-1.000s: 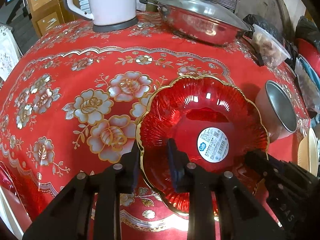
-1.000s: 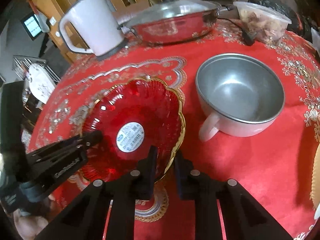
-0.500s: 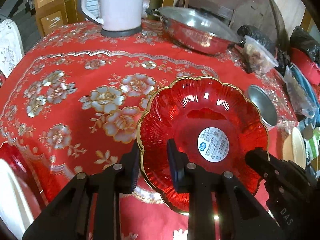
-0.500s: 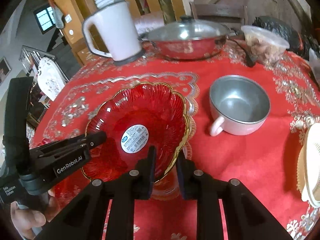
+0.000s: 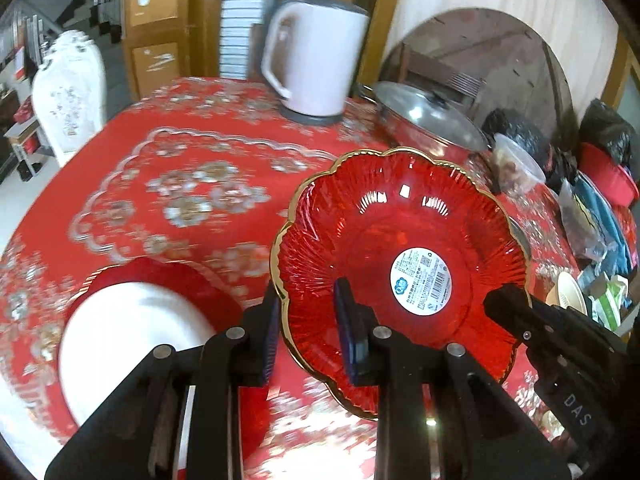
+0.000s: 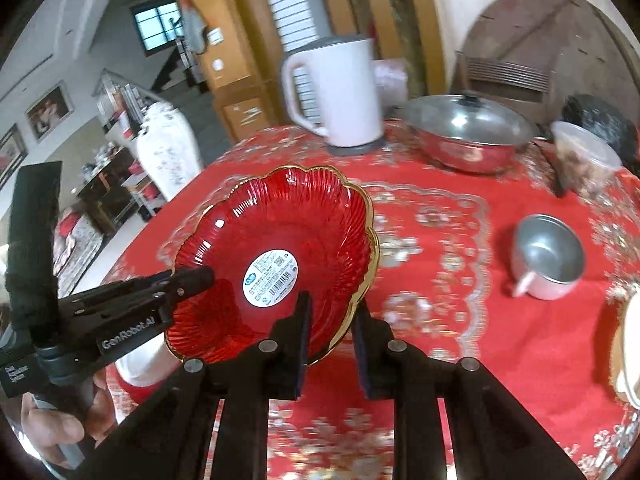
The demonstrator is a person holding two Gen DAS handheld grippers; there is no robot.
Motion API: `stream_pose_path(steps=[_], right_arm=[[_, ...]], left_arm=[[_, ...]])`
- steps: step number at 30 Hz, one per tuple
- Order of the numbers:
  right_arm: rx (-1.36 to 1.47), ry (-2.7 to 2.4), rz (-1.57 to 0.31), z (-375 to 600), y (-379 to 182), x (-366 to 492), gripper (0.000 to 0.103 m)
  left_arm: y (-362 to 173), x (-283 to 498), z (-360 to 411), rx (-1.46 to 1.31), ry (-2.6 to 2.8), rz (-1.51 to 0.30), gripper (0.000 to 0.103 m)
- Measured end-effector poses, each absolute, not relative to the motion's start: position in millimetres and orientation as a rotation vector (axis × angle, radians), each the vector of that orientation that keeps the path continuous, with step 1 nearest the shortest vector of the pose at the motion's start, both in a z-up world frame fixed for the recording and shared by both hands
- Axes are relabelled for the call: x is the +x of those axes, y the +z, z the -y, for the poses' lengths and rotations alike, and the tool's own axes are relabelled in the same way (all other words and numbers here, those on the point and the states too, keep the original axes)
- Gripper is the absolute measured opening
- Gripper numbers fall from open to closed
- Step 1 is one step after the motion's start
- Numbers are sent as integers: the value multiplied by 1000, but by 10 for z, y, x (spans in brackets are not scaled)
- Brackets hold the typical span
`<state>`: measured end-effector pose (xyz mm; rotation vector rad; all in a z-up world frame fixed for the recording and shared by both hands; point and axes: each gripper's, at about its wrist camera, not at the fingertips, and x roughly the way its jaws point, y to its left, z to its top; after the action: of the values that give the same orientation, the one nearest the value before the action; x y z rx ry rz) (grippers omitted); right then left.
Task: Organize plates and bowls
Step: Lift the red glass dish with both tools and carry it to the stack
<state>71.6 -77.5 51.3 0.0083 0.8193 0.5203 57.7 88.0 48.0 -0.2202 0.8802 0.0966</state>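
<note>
Bowl (image 5: 400,256): red glass, scalloped gold rim, held clear above the red tablecloth (image 5: 180,184), tilted, sticker in its well.
Left gripper (image 5: 308,320): jaws narrowed onto the bowl's left rim, one finger outside, one inside.
Right gripper (image 6: 332,320): clamped on the opposite, right rim in the same way.
Stack (image 5: 132,332): white plate on a red dish, on the table below and to the left of the bowl, just beside the left gripper.
Key relation: the stack lies on the left gripper's side; judged, the bowl must travel left and down, with the left hand nearer.
Steel cup (image 6: 548,256): on the table well to the right, untouched.
Kettle (image 6: 340,96), lidded pan (image 6: 464,136): far edge, apart from the work.
</note>
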Motion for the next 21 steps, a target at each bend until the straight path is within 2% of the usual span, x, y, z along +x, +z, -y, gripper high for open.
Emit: stream_pose_path(steps=[10,21], right_arm=[[-43,665,-835,29,436,385,25],[-110,739,-893,-482,171,148,29]], left_arm=[[542,-9,-1556,-250,207,-828,23],[287,-398,-1985,-290,287,-839,23]])
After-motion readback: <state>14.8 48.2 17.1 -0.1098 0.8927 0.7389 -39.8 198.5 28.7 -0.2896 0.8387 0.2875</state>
